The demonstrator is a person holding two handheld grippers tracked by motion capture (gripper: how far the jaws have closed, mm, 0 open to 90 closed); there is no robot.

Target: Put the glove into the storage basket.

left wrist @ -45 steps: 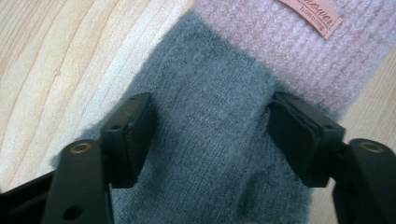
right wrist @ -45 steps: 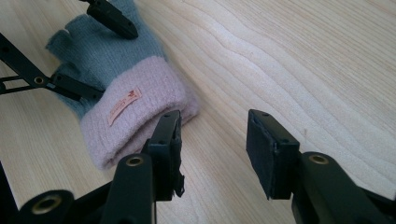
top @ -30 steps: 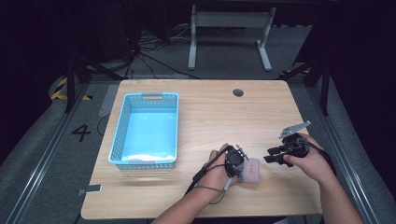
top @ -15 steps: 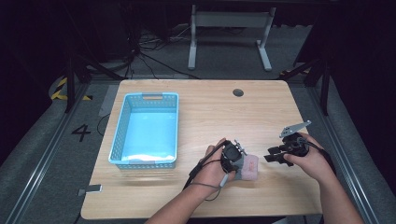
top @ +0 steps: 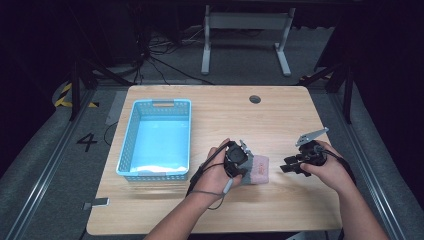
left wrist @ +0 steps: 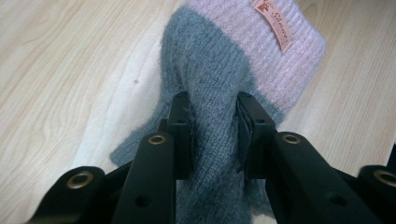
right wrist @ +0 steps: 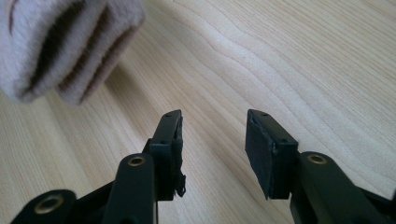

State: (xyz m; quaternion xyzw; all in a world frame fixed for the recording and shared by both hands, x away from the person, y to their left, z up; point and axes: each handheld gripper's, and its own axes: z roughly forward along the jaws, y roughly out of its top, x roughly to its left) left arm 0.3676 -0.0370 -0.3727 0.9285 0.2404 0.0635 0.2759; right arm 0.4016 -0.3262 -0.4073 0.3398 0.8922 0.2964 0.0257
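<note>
Knitted glove [left wrist: 233, 79], grey with a pink ribbed cuff and a small pink label sewn on the cuff, lies on my wooden table [top: 280, 120], toward the near edge and a little right of the middle. My left gripper [left wrist: 214, 128] is clamped on a raised fold of the grey knit, with a black jaw pressing on each side of it. From the high view, my left hand [top: 216, 172] wraps around that gripper [top: 239, 161], and the pink cuff [top: 260, 169] sticks out just to its right, resting on the tabletop. My right gripper [right wrist: 214, 144] hovers low over bare wood with its jaws apart and nothing between them; the cuff end of the glove [right wrist: 65, 46] shows at the upper left of the right gripper view, apart from the jaws. From above, my right gripper [top: 292, 166] sits near the glove on its right side, not touching it, held in my right hand [top: 327, 167]. Well to the left of the glove stands a light blue plastic basket [top: 127, 150] with latticed walls.
</note>
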